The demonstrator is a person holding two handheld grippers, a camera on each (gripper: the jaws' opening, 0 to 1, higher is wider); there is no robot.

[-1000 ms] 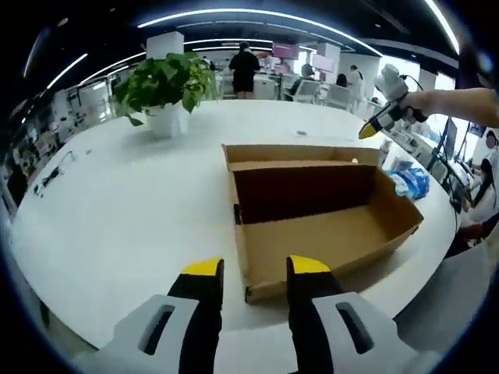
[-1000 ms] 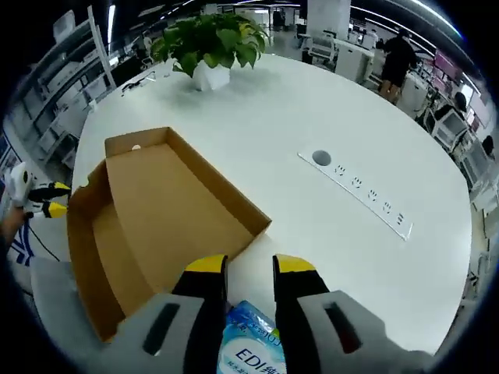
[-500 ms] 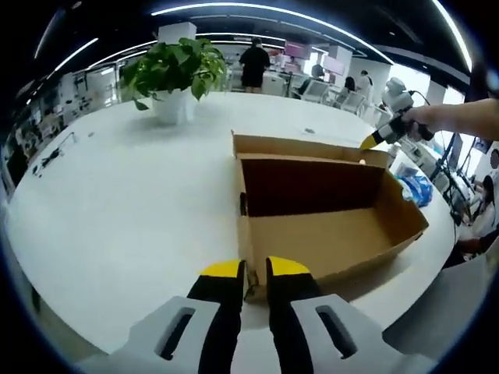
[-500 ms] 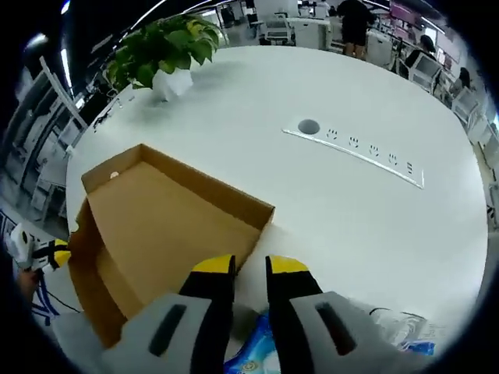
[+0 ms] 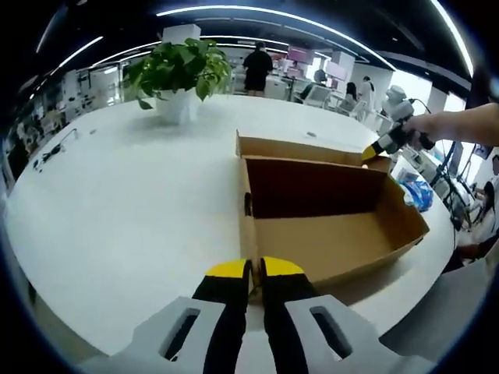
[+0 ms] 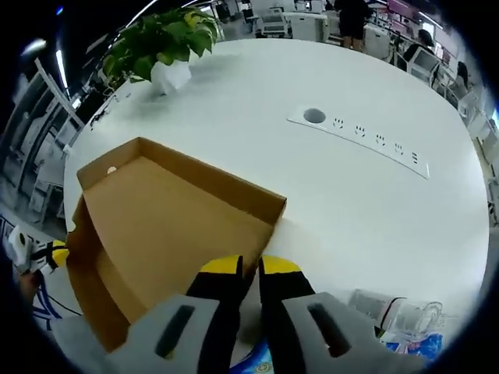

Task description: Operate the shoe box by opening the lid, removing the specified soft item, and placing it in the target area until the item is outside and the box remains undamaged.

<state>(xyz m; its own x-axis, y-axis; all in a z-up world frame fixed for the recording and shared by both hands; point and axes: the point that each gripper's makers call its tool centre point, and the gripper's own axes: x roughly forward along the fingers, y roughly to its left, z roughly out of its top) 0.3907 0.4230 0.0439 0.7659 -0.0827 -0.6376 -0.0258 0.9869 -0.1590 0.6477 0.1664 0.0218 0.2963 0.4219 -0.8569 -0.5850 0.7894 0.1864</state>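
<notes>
Open brown cardboard box point(image 5: 327, 210) sits on the round white table point(image 5: 117, 202). Left gripper point(image 5: 255, 273) is nearly closed, pinching the box's near corner wall. Right gripper point(image 6: 249, 268) is nearly closed on the opposite edge. Blue soft pack point(image 6: 409, 343) lies right of it, potted plant point(image 5: 178, 74) far left

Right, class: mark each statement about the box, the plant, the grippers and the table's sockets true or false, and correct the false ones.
1. The cardboard box is open. True.
2. The potted plant stands inside the box. False: it stands on the white table, apart from the box.
3. The left gripper is wide open. False: it is closed at the box's near corner.
4. A socket strip is set in the table. True.
5. The right gripper is at the box's edge. True.
</notes>
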